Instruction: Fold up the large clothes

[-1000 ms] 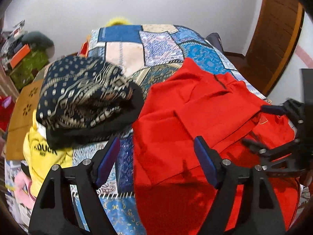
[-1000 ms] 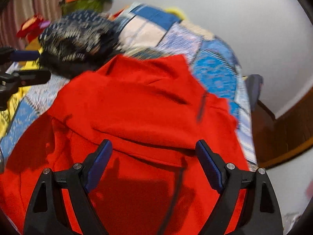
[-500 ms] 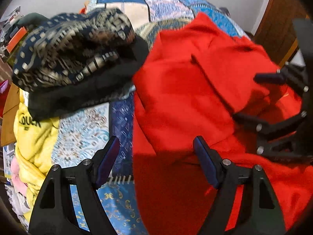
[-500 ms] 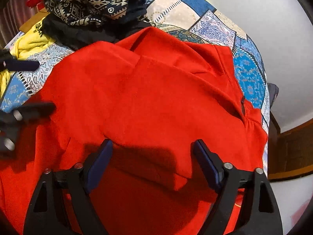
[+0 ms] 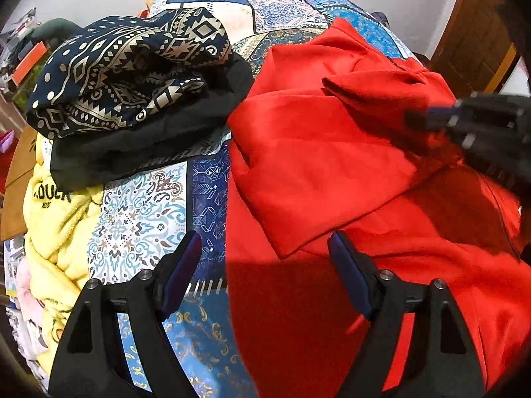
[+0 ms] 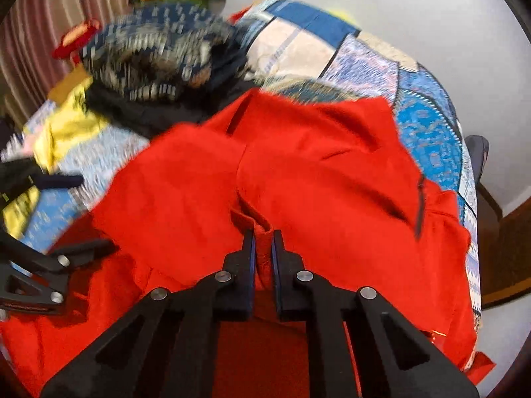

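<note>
A large red garment [image 5: 318, 152] lies spread on the patchwork bedspread [image 5: 146, 219], its upper part folded over. My left gripper [image 5: 265, 252] hovers open over the garment's left edge, one finger above the bedspread, the other above red cloth, nothing between the pads. My right gripper [image 6: 263, 242] is shut on a pinched ridge of the red garment [image 6: 332, 179], which bunches up between its blue pads. In the left wrist view the right gripper [image 5: 431, 117] shows blurred at the right, holding the fold. The left gripper's fingers [image 6: 59, 180] appear at the left edge of the right wrist view.
A navy-and-gold patterned garment [image 5: 126, 69] lies heaped on a black one [image 5: 139, 146] at the bed's left. Yellow clothing [image 5: 56, 219] hangs over the left edge. A wooden door [image 5: 481, 39] stands at the right, a white wall behind the bed.
My right gripper has gone from wide open to shut, pinching a fold of red cloth. My left gripper has sunk closer to the bed and stays open.
</note>
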The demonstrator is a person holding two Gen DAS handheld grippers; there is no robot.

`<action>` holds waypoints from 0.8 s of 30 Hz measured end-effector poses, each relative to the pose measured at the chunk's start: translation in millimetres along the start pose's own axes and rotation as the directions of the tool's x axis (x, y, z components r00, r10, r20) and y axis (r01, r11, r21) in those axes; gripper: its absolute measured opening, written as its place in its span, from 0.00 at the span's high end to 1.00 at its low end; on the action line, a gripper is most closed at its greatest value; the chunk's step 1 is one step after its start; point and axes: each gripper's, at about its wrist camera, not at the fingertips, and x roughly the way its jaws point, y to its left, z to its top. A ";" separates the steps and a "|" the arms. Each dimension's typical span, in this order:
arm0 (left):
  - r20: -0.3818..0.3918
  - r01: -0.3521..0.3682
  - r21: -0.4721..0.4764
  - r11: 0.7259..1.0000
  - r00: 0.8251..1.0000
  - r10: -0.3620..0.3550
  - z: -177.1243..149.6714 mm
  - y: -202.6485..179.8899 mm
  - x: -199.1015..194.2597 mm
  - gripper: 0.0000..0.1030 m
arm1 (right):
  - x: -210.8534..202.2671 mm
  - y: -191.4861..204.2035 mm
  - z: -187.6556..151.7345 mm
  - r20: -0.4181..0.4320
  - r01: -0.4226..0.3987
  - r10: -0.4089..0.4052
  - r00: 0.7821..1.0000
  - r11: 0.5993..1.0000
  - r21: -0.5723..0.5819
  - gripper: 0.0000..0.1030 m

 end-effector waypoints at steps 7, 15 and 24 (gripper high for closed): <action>-0.035 0.053 -0.040 0.998 0.998 -0.055 2.2 -3.8 6.8 0.23 | -55.2 -44.2 16.6 0.145 0.061 -0.076 0.986 0.993 0.101 0.94; -0.033 -0.034 -0.073 0.997 0.999 0.032 13.0 -4.5 22.4 0.20 | -110.6 -117.0 2.9 0.201 0.183 -0.243 0.949 0.943 0.280 0.94; -0.021 -0.082 -0.110 0.991 0.997 0.080 12.4 7.3 22.4 0.20 | -127.1 -185.8 -51.6 0.124 0.231 -0.321 0.939 0.855 0.465 0.94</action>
